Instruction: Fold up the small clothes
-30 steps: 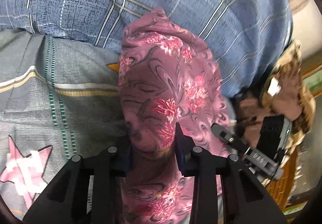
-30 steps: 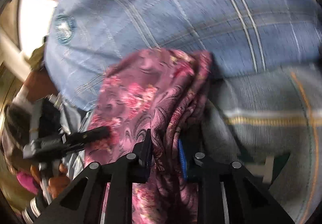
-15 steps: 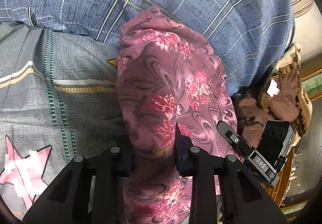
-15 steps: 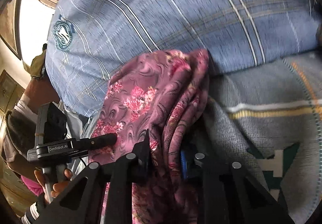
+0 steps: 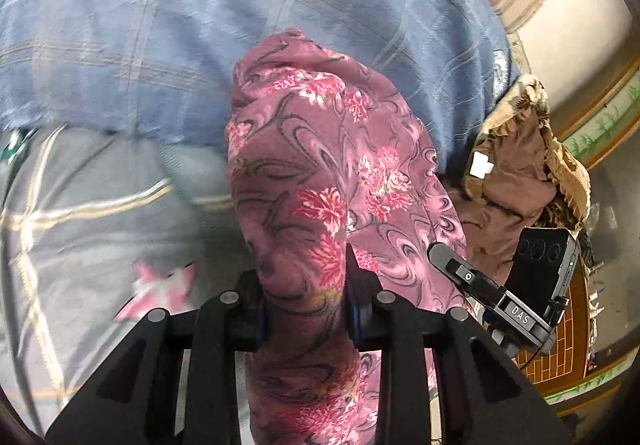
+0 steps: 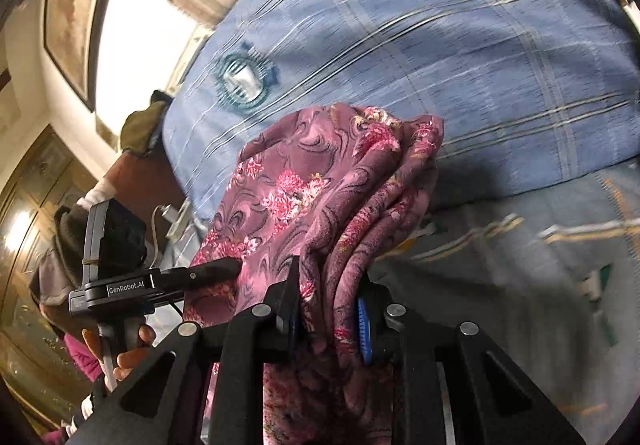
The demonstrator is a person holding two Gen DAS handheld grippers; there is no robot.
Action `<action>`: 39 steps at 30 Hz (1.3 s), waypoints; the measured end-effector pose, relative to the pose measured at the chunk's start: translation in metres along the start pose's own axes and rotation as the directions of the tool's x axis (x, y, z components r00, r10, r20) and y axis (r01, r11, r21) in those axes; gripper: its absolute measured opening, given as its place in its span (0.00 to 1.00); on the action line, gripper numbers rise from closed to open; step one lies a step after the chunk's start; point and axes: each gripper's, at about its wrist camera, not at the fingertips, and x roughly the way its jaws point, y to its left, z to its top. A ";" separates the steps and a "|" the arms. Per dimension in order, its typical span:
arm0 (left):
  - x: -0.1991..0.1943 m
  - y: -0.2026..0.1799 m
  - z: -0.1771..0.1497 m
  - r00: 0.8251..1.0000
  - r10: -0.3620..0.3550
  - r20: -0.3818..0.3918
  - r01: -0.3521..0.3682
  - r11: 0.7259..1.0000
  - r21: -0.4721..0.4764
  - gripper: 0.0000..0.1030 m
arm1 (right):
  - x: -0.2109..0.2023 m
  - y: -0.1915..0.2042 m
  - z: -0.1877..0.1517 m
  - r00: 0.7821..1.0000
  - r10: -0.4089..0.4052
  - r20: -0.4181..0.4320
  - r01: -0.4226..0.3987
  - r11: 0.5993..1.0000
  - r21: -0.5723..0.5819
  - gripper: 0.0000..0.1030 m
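Nearest the left wrist camera, the black left gripper [image 5: 306,309] has its fingers clamped on a bunched fold of the mauve-pink floral-print cloth garment [image 5: 320,181], which rises between them and drapes forward and to the right. In the right wrist view, the black right gripper [image 6: 330,309] likewise has its fingers pressed onto several gathered layers of the same garment [image 6: 320,197], a blue pad showing on the inner face of the right-hand finger. Each gripper shows in the other's camera: the right one [image 5: 492,297] just beside the cloth's right edge, the left one [image 6: 168,277] touching its left edge, with a bare hand [image 6: 124,349] around its handle. Under the garment lies a grey bedsheet with cream stripes and a pink star motif [image 5: 100,229]. Just beyond stands a blue plaid pillow with a round teal emblem [image 6: 400,45]. To the right, in the left wrist view, sits a heap of brown fabric with a tan frilled edge [image 5: 520,165].
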 end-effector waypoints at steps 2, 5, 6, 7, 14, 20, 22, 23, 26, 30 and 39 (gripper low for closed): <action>-0.004 0.018 -0.010 1.000 0.016 -0.005 -0.016 1.000 -0.017 0.26 | 0.015 -0.002 -0.014 1.000 0.014 -0.018 -0.013 1.000 0.026 0.21; 0.008 0.035 -0.027 0.999 0.049 -0.010 -0.049 0.998 -0.027 0.26 | 0.039 -0.009 -0.035 0.998 0.013 -0.057 -0.010 0.999 0.051 0.21; 0.013 0.043 -0.032 0.998 0.057 -0.019 -0.057 0.998 -0.032 0.26 | 0.047 -0.013 -0.043 0.998 0.007 -0.070 -0.003 0.998 0.063 0.21; 0.017 0.049 -0.037 0.998 0.061 -0.028 -0.062 0.997 -0.036 0.26 | 0.053 -0.017 -0.050 0.997 0.004 -0.079 0.003 0.997 0.078 0.21; 0.057 0.081 -0.068 0.996 0.070 -0.062 -0.073 0.997 -0.040 0.33 | 0.064 -0.042 -0.091 0.992 -0.052 -0.112 0.061 0.995 0.079 0.22; 0.047 0.094 -0.070 0.999 0.000 -0.046 -0.004 0.997 -0.082 0.36 | 0.058 -0.044 -0.091 0.988 -0.095 -0.120 0.101 0.994 0.042 0.36; 0.034 0.091 -0.063 1.000 -0.008 -0.025 0.007 0.999 -0.054 0.36 | 0.045 -0.038 -0.080 0.989 -0.126 -0.082 0.128 0.991 0.023 0.38; 0.026 0.088 -0.055 1.000 -0.018 -0.009 0.018 0.999 -0.037 0.36 | 0.035 -0.033 -0.072 0.990 -0.134 -0.036 0.134 0.991 0.009 0.38; 0.019 0.082 -0.030 0.999 -0.008 0.046 0.009 1.000 -0.012 0.36 | 0.023 -0.022 -0.049 0.996 -0.074 0.051 0.074 0.997 -0.002 0.38; 0.015 0.073 0.004 0.993 -0.065 0.102 0.065 0.998 0.007 0.36 | 0.047 -0.001 -0.031 0.998 -0.068 0.014 0.069 0.994 -0.080 0.34; 0.098 0.072 0.049 0.990 0.141 -0.003 -0.139 0.983 0.117 0.36 | 0.108 -0.014 -0.011 0.986 -0.151 -0.068 0.144 0.984 -0.102 0.29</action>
